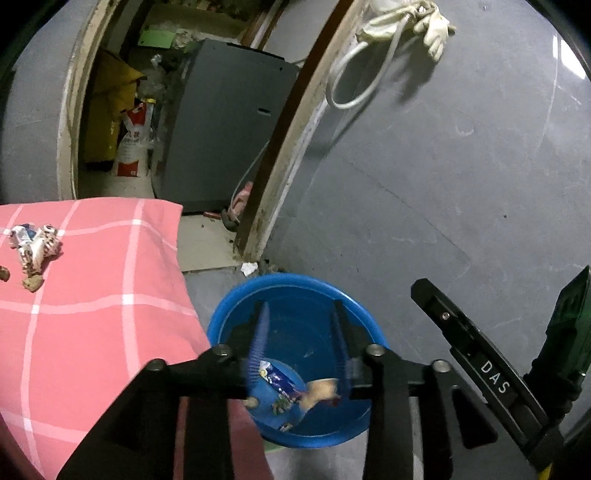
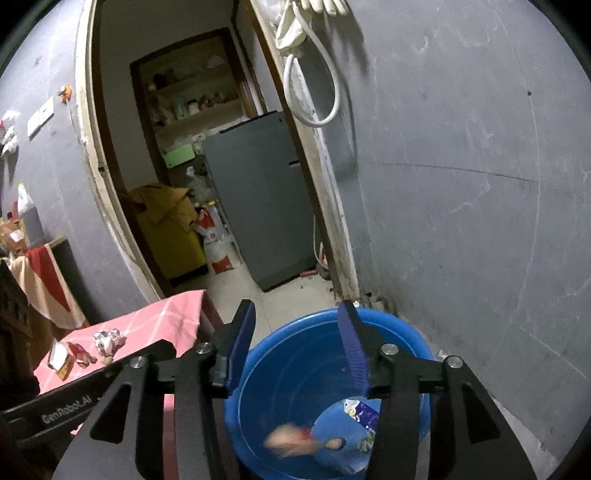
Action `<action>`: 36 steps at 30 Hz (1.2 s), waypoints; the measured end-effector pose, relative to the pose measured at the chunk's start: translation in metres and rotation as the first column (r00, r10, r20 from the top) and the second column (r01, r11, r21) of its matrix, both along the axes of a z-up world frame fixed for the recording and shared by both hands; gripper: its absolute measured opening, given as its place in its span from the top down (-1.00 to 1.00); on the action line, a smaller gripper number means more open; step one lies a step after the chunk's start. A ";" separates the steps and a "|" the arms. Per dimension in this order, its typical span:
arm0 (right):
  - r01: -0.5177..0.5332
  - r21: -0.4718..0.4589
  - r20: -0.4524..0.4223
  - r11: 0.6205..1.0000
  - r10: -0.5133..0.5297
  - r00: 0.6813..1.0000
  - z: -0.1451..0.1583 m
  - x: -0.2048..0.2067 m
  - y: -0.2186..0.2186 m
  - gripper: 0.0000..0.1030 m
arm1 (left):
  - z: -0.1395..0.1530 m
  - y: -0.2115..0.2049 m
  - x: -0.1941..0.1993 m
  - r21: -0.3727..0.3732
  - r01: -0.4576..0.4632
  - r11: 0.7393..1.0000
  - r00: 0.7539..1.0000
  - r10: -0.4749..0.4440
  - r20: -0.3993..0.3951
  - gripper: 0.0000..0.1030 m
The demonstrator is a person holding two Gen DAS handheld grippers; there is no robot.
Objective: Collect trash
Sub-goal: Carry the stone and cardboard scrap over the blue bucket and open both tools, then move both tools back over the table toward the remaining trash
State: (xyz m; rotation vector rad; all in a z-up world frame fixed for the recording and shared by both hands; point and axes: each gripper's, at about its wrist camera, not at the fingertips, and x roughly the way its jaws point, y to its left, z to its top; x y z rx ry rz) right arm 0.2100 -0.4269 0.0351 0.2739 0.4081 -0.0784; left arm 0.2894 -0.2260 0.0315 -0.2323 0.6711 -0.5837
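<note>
A blue basin (image 1: 295,282) (image 2: 406,334) stands on the floor beside a table with a pink checked cloth (image 1: 92,295) (image 2: 166,319). In the basin lie a blue wrapper (image 1: 282,384) (image 2: 360,413) and a blurred orange-tan scrap (image 1: 321,393) (image 2: 291,441). My left gripper (image 1: 301,332) hangs open over the basin, nothing between its pads. My right gripper (image 2: 297,334) is open above the basin too, and empty. A crumpled wrapper (image 1: 33,242) (image 2: 109,341) and brown crumbs (image 1: 32,283) rest on the cloth. In the right wrist view a red wrapper (image 2: 79,352) lies there as well.
A grey wall (image 1: 461,166) rises right behind the basin. To its left a doorway opens onto a grey appliance (image 1: 221,129) (image 2: 266,199), a yellow box (image 2: 166,229) and a red-white sack (image 1: 135,144). A white hose (image 2: 314,81) and gloves (image 1: 432,29) hang on the door frame.
</note>
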 end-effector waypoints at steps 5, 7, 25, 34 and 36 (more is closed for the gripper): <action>-0.012 -0.021 0.050 1.000 0.013 0.999 0.006 -0.002 0.006 0.00 | 0.010 0.020 -0.006 -0.021 -0.048 0.999 0.998 0.049 0.043 0.17; -0.018 -0.035 0.075 0.999 0.020 0.997 0.009 -0.004 0.010 -0.15 | 0.017 0.032 -0.012 -0.036 -0.073 0.997 0.994 0.076 0.080 -0.01; -0.097 -0.158 0.384 0.983 0.152 0.911 0.035 -0.037 0.065 -1.00 | 0.049 0.120 -0.063 -0.068 -0.341 0.938 0.864 0.341 0.371 -0.91; -0.156 -0.211 0.450 0.965 0.238 0.861 0.039 -0.042 0.098 -1.00 | 0.044 0.160 -0.087 -0.034 -0.429 0.903 0.798 0.397 0.454 -0.93; -0.175 -0.227 0.450 0.958 0.263 0.853 0.039 -0.041 0.108 -1.00 | 0.043 0.169 -0.091 -0.029 -0.447 0.894 0.787 0.408 0.463 -0.93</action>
